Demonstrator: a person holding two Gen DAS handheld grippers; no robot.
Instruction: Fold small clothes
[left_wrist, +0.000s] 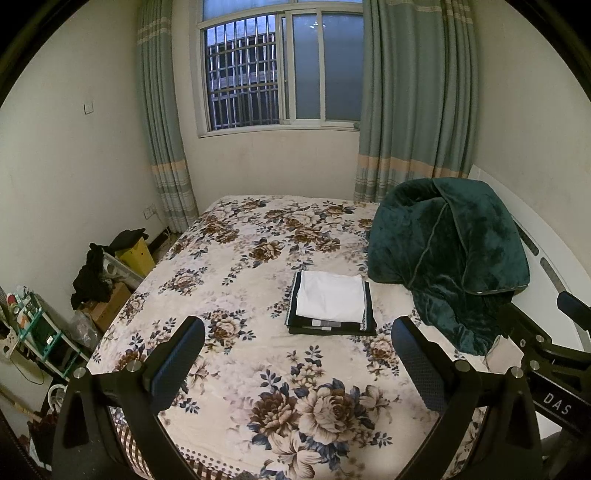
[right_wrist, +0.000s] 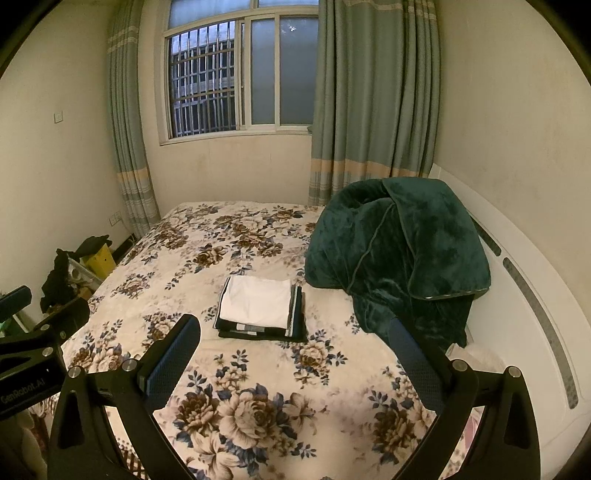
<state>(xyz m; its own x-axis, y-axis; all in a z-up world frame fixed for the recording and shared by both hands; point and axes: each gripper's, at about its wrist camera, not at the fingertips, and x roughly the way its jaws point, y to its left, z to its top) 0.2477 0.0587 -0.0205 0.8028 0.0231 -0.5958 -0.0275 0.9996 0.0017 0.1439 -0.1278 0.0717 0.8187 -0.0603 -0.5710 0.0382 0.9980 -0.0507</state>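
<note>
Both my left gripper (left_wrist: 297, 363) and right gripper (right_wrist: 295, 363) spread, empty. Ahead: folded white cotton garment (left_wrist: 330, 297) on dark folded clothes (left_wrist: 332, 326); soft, light, probably best pinched at an edge.

A plush, faintly shiny velvet-like cloth was seen in the dark green blanket (left_wrist: 450, 258). The bedspread (left_wrist: 240, 369) appeared as soft matt fabric printed with flowers. The folded white garment (left_wrist: 330, 297) looked like smooth matt cloth. Matt black plastic with textured pads and bright metal screws was shown on the left gripper (left_wrist: 299, 365).
</note>
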